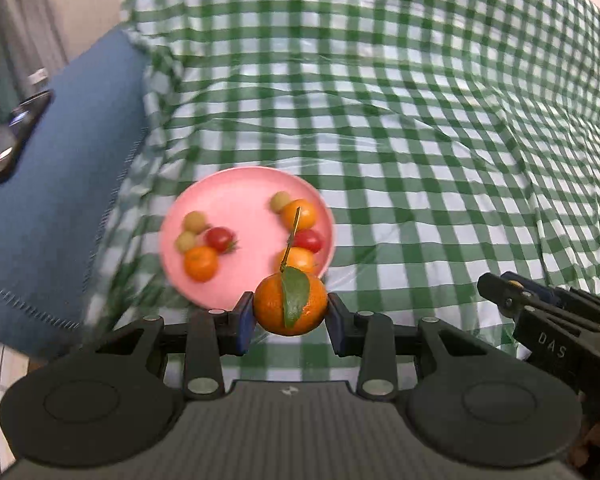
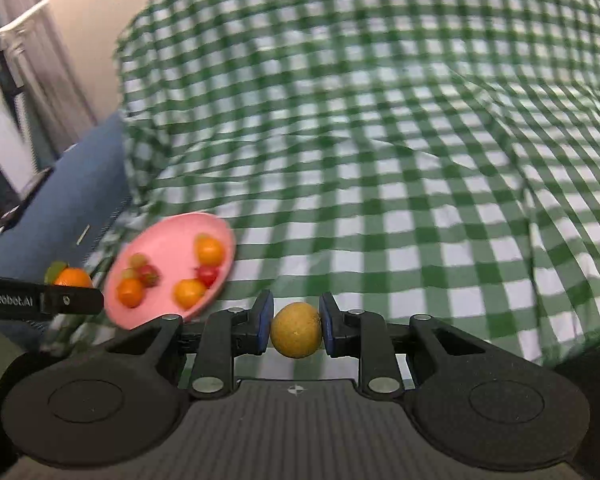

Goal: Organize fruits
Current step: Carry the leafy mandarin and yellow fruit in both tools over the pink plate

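My left gripper [image 1: 290,310] is shut on a tangerine with a green leaf and stem [image 1: 278,306], held just short of the near rim of a pink plate [image 1: 236,196]. The plate holds several fruits: small oranges [image 1: 200,263], red cherry tomatoes [image 1: 219,238] and pale green-yellow round fruits [image 1: 195,221]. My right gripper [image 2: 296,330] is shut on a tan round fruit [image 2: 296,335], to the right of the plate [image 2: 164,248]. The left gripper's tangerine [image 2: 73,278] also shows at the left in the right wrist view.
A green-and-white checked cloth [image 1: 400,120] covers the surface, with wrinkles. A blue cushion [image 1: 60,168] lies to the left of the plate, with a dark device [image 1: 8,136] on it. The right gripper's body [image 1: 552,328] shows at right in the left wrist view.
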